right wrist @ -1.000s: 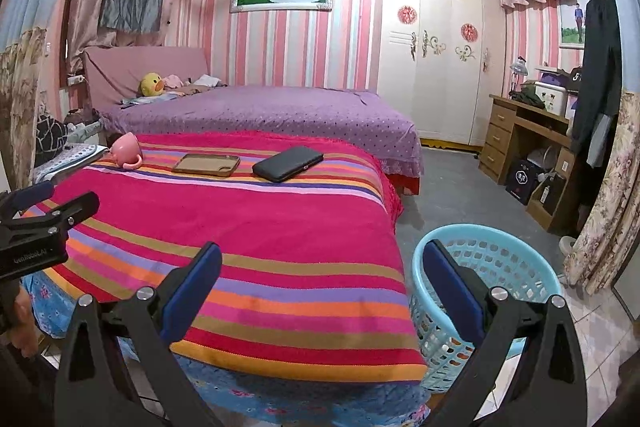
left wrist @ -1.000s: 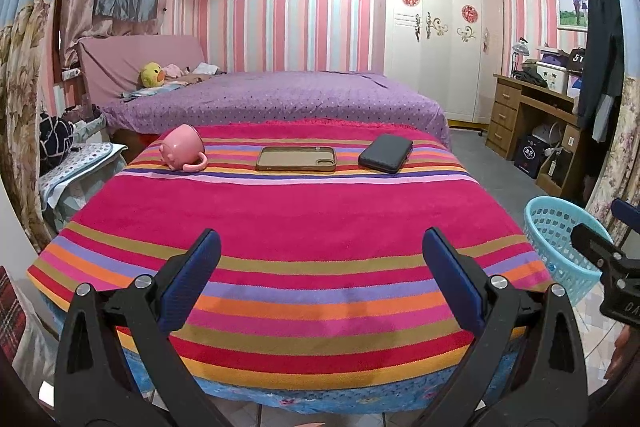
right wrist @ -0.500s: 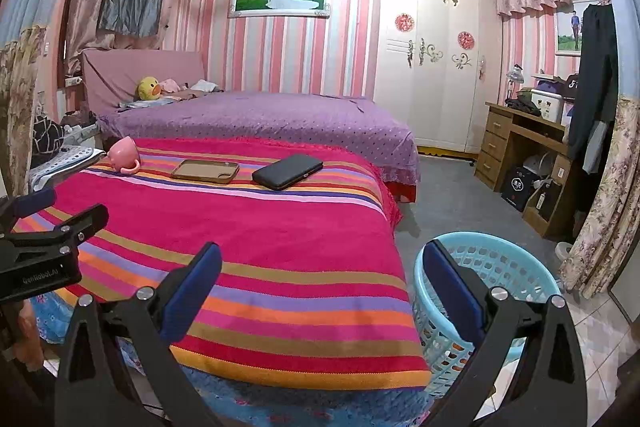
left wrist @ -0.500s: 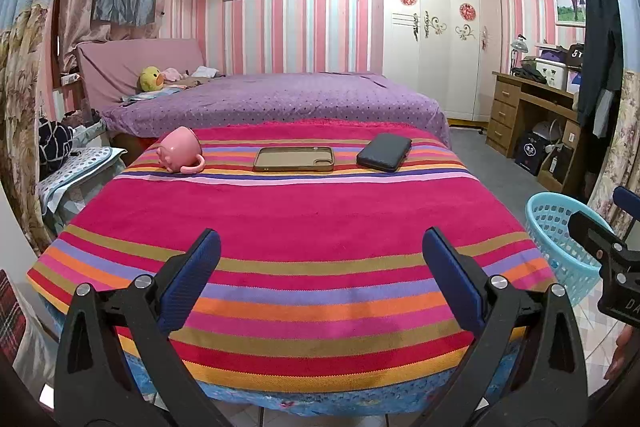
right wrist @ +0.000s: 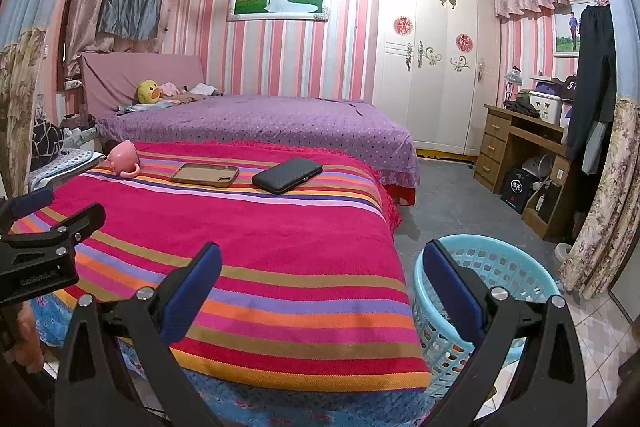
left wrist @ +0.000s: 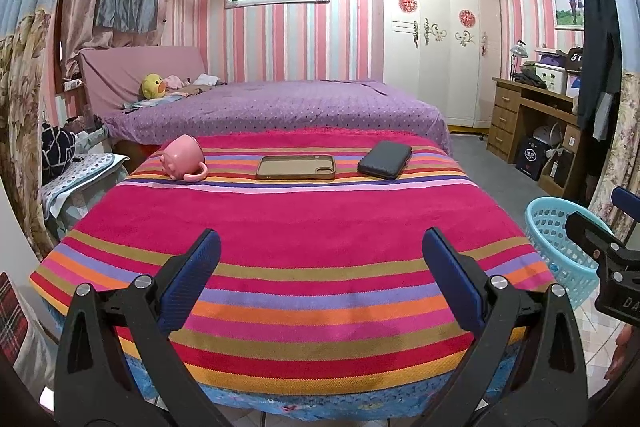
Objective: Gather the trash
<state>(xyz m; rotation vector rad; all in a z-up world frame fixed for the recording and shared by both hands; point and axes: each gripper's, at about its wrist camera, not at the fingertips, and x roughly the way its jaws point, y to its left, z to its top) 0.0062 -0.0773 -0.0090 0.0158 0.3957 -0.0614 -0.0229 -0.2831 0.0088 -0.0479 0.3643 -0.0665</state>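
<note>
Both grippers empty: left gripper [left wrist: 320,275] and right gripper [right wrist: 320,277] have jaws spread wide, short of the striped table [left wrist: 300,219]. No obvious trash; only pink mug [left wrist: 184,158], phone case [left wrist: 296,167], dark wallet [left wrist: 385,159] at far edge. Blue basket [right wrist: 492,267] sits on the floor beside the table's right corner. We reach long, approach low, grip across the narrow side.

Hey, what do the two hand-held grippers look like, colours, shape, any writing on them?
Both match: the left hand-held gripper and right hand-held gripper have black plastic clamp-style arms with triangular cut-outs and silver rivets, ending in flat dark-blue pads. Small white lettering shows on the bodies, too small to read. No cables or sleeves visible.
</note>
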